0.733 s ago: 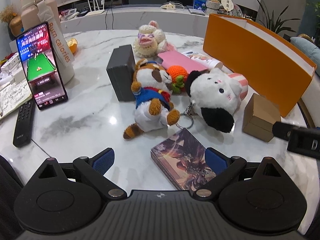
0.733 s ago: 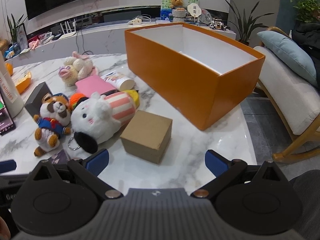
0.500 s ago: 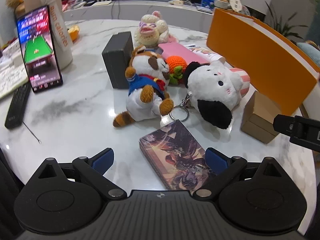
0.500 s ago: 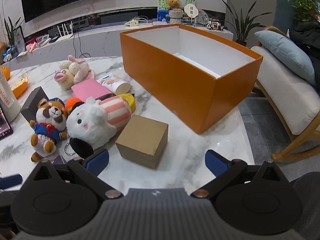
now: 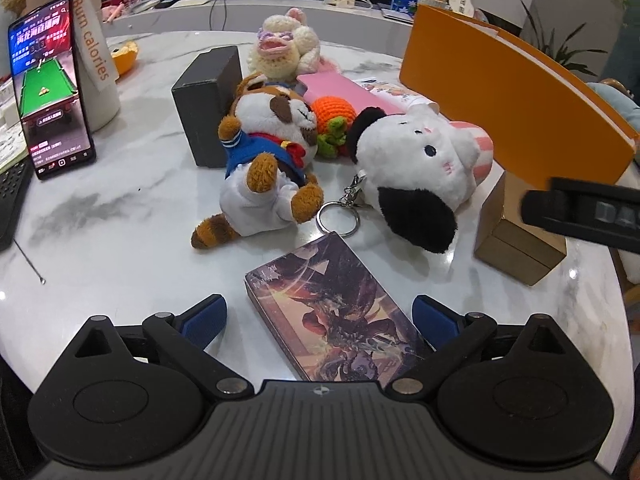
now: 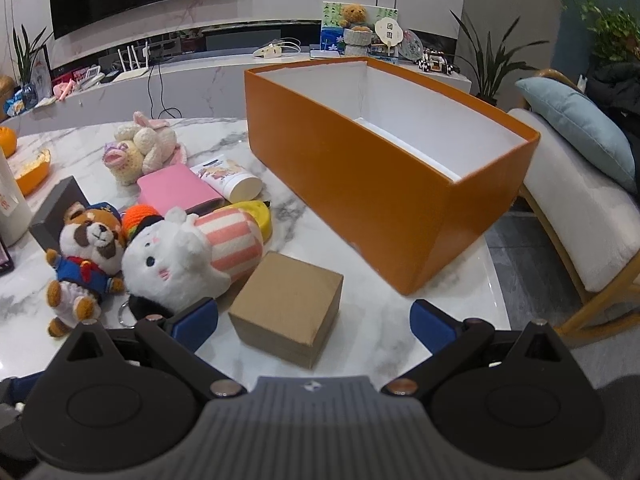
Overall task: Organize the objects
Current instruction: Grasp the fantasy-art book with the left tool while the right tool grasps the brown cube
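Observation:
My left gripper (image 5: 319, 316) is open above the near end of a flat box with dark fantasy artwork (image 5: 332, 308), its blue pads apart on either side. Beyond lie a raccoon plush in blue (image 5: 268, 164), a white plush with a black ear (image 5: 416, 168) and a key ring (image 5: 338, 218). My right gripper (image 6: 314, 318) is open over a brown cardboard cube (image 6: 290, 306). The big orange box (image 6: 384, 172) stands open, white inside and empty where visible. A pink case (image 6: 176, 190), a tube (image 6: 228, 174), a crochet bunny (image 6: 138, 150) and a dark grey box (image 5: 208, 104) lie behind.
A phone (image 5: 48, 84) leans against a white bottle (image 5: 88, 48) at the far left, a remote (image 5: 10, 196) beside it. Orange pieces (image 6: 34, 166) sit at the back left. The marble table edge (image 6: 496, 292) is near the orange box; a cushioned chair (image 6: 580, 208) stands to the right.
Both grippers have moved forward and lower toward the table. The artwork box now sits further between the left pads, and the brown cube is closer under the right gripper.

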